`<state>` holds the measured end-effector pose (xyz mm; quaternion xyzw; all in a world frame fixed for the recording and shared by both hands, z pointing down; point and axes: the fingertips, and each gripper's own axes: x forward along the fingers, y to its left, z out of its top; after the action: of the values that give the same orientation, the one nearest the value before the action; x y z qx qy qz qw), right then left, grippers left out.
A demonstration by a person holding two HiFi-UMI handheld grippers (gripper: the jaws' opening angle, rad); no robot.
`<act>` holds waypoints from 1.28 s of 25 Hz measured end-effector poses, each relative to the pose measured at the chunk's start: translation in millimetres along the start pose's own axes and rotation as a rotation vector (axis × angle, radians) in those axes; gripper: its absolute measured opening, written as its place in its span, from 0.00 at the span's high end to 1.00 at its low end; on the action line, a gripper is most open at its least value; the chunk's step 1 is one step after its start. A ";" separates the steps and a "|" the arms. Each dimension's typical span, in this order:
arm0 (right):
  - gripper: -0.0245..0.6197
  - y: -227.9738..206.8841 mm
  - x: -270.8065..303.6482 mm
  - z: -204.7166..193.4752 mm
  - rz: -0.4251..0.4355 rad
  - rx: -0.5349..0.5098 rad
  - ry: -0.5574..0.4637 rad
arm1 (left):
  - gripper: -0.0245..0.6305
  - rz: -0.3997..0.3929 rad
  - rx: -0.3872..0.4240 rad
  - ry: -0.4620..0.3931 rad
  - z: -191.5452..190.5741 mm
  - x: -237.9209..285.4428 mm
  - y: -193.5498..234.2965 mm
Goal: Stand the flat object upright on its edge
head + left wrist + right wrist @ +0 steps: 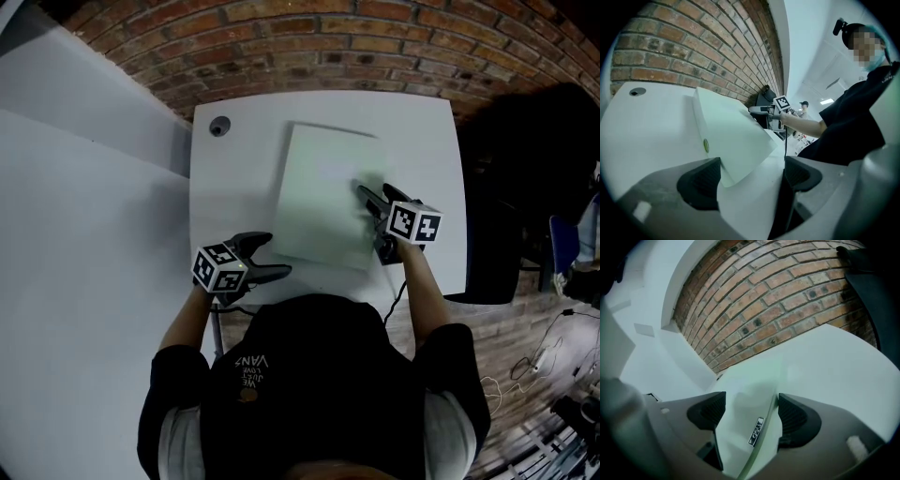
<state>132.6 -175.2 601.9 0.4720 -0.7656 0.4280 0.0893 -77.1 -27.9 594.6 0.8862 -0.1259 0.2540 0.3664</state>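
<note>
Right gripper (372, 191) jaws apart astride the board (323, 187) edge (label (756, 431) seen only there); left gripper (279, 253) spread at its corner.

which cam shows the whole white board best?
Head view: the white board's full outline shows on the table, with the right gripper at its right edge. The left gripper view sees it obliquely, with the near corner by the open left gripper. The right gripper view shows only an edge strip between open jaws.
</note>
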 end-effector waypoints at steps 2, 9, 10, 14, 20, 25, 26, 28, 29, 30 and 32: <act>0.43 1.1 4.4 2.0 0.007 -0.010 0.009 | 0.30 0.003 -0.010 -0.006 -2.4 1.3 -2.1; 0.43 5.4 15.6 5.1 0.025 -0.054 0.045 | 0.30 0.011 -0.038 -0.022 -8.0 3.3 -9.2; 0.43 5.5 16.1 5.0 0.028 -0.057 0.051 | 0.30 0.013 -0.039 -0.022 -7.9 3.1 -9.1; 0.43 4.8 16.2 5.6 0.039 -0.050 0.062 | 0.30 0.043 -0.036 -0.039 1.6 -1.6 -1.4; 0.43 4.6 12.1 8.3 0.053 -0.036 0.053 | 0.30 0.129 -0.052 -0.091 30.4 -7.7 32.4; 0.43 8.0 10.9 4.7 0.078 -0.036 0.075 | 0.30 0.149 -0.157 -0.163 64.9 -4.8 62.7; 0.43 7.8 10.9 4.0 0.080 -0.034 0.078 | 0.30 0.162 -0.168 -0.169 70.7 -4.0 69.4; 0.43 7.0 10.8 2.6 0.079 -0.029 0.084 | 0.30 0.186 -0.181 -0.165 79.3 -1.6 81.5; 0.43 6.8 10.7 1.8 0.078 -0.027 0.087 | 0.30 0.195 -0.190 -0.162 82.6 -0.2 86.7; 0.43 6.7 10.7 1.0 0.077 -0.026 0.090 | 0.30 0.201 -0.202 -0.161 85.6 1.2 91.4; 0.43 6.7 11.1 -1.1 0.077 -0.025 0.100 | 0.30 0.210 -0.224 -0.163 91.2 4.2 98.6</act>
<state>121.0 -180.3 604.7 0.4191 -0.7830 0.4447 0.1165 -81.3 -162.2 599.7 0.8395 -0.2746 0.2024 0.4229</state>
